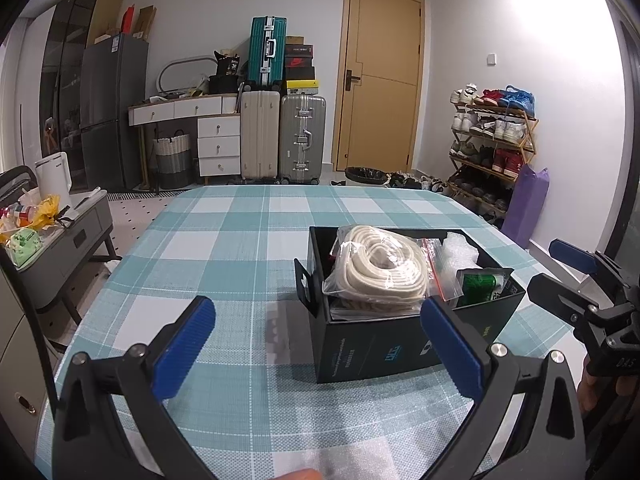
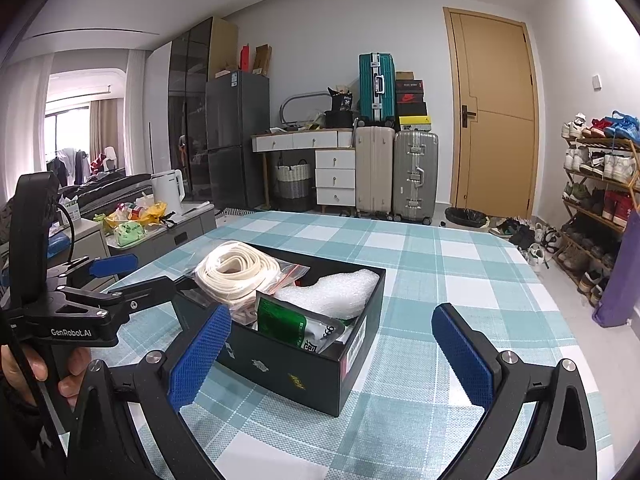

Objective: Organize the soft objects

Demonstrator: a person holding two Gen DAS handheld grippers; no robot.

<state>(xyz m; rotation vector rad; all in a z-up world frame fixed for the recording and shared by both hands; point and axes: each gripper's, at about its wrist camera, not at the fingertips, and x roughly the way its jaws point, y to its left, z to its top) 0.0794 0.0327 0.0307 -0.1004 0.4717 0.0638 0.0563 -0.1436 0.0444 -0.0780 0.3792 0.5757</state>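
A black open box (image 1: 372, 350) (image 2: 296, 376) stands on the checked tablecloth. It holds a bagged coil of cream rope (image 1: 380, 268) (image 2: 236, 268), a small red-edged zip bag (image 1: 440, 268), white bubble wrap (image 1: 460, 250) (image 2: 332, 290) and a green pouch (image 1: 480, 286) (image 2: 288, 326). My left gripper (image 1: 320, 344) is open and empty, just in front of the box, its right finger over the box's near corner. My right gripper (image 2: 332, 356) is open and empty, with the box's near right corner between its fingers. Each gripper shows in the other's view, at the right edge (image 1: 568, 280) and at the left (image 2: 120, 280).
The table (image 1: 224, 240) (image 2: 460, 280) has a teal and white checked cloth. A grey side cabinet (image 1: 72, 240) with a kettle and bags stands left of it. Suitcases (image 1: 280, 140), a door and a shoe rack (image 1: 492, 152) are behind.
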